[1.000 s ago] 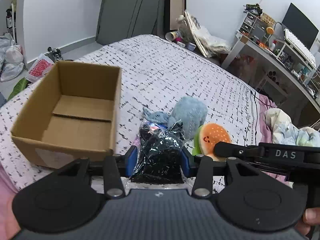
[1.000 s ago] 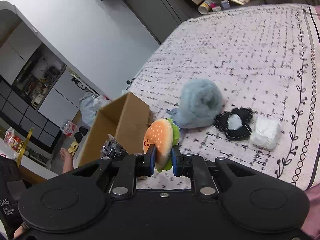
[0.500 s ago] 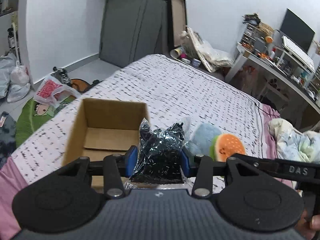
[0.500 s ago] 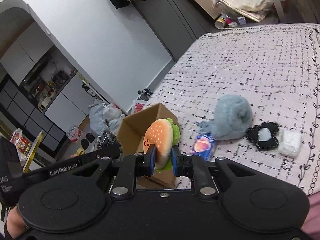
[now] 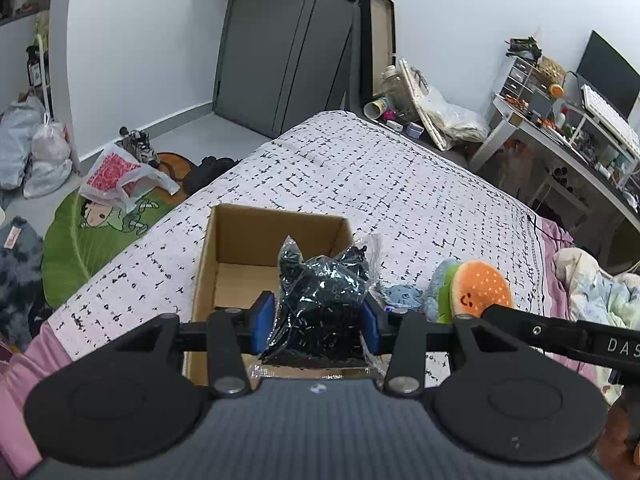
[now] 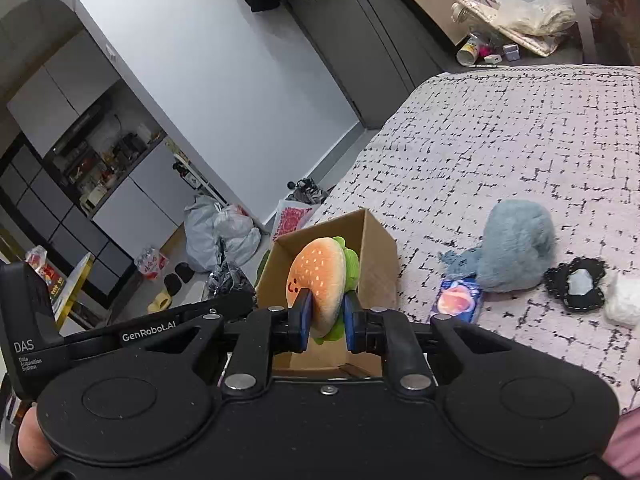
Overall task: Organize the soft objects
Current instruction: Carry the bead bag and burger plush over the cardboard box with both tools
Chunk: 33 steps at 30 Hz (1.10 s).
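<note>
While both claws hang above the bed:
Left claw: clamped on a crinkled black plastic bag, held over the near edge of the cardboard box.
Right claw: squeezing a burger plush, also over the box.
Box: open, resting on the bed.
Beyond, on the bed: small pink packet, blue plush, black pouch, white bundle.

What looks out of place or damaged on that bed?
Nothing looks damaged or spilled. The brown cardboard box sits upright and open on the bed, while a fluffy blue-grey plush, a small blue packet and a flat black fabric piece lie loose beside it, unsorted.
</note>
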Each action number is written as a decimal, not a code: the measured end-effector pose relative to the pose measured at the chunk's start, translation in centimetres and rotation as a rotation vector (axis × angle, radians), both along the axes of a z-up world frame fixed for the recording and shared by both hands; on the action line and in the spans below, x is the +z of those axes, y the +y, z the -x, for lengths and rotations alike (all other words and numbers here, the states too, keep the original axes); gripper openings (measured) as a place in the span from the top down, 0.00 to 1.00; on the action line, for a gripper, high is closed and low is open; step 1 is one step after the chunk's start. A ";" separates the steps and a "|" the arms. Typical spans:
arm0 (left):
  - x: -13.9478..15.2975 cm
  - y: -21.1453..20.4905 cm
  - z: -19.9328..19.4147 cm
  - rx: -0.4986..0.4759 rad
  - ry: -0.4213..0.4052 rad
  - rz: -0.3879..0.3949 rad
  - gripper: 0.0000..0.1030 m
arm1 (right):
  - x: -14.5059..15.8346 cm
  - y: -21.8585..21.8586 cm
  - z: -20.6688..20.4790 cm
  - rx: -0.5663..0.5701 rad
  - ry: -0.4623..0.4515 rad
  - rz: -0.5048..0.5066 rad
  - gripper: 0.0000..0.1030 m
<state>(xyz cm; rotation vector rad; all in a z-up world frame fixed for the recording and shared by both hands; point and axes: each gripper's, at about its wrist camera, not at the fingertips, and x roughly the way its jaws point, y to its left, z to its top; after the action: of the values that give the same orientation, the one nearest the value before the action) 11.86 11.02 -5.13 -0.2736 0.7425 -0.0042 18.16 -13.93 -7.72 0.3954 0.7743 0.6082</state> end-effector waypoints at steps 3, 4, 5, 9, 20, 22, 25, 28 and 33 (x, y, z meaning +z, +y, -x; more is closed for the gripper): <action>-1.0 1.0 0.1 0.016 0.007 0.032 0.57 | -0.3 1.3 -0.1 0.010 0.003 0.014 0.84; -1.5 1.3 0.0 0.021 0.015 0.040 0.57 | -0.4 1.7 -0.1 0.015 0.004 0.020 0.84; -1.8 1.6 -0.2 0.025 0.020 0.044 0.57 | -0.5 2.2 -0.2 0.020 0.003 0.025 0.84; -2.6 3.0 -0.6 0.033 0.028 0.056 0.57 | -1.1 3.9 -0.4 0.035 0.007 0.031 0.84; -5.9 4.2 -1.9 0.083 0.081 0.055 0.56 | -3.4 7.0 -1.7 0.038 0.045 0.041 0.84; -6.3 4.3 -2.2 0.089 0.094 0.047 0.54 | -3.9 7.3 -1.9 0.039 0.058 0.045 0.84; -6.5 4.4 -2.5 0.089 0.113 0.048 0.52 | -4.3 7.6 -2.3 0.040 0.073 0.049 0.84; -6.3 4.6 -2.6 0.097 0.138 0.066 0.49 | -4.7 7.7 -2.5 0.041 0.089 0.053 0.83; -4.9 4.6 -1.7 0.095 0.111 0.057 0.39 | -5.0 8.0 -3.0 0.038 0.102 0.052 0.83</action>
<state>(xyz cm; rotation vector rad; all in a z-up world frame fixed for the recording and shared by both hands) 13.60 15.61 -10.06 -0.3658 0.8402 0.0806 21.14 -5.92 -12.70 0.3671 0.8952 0.6057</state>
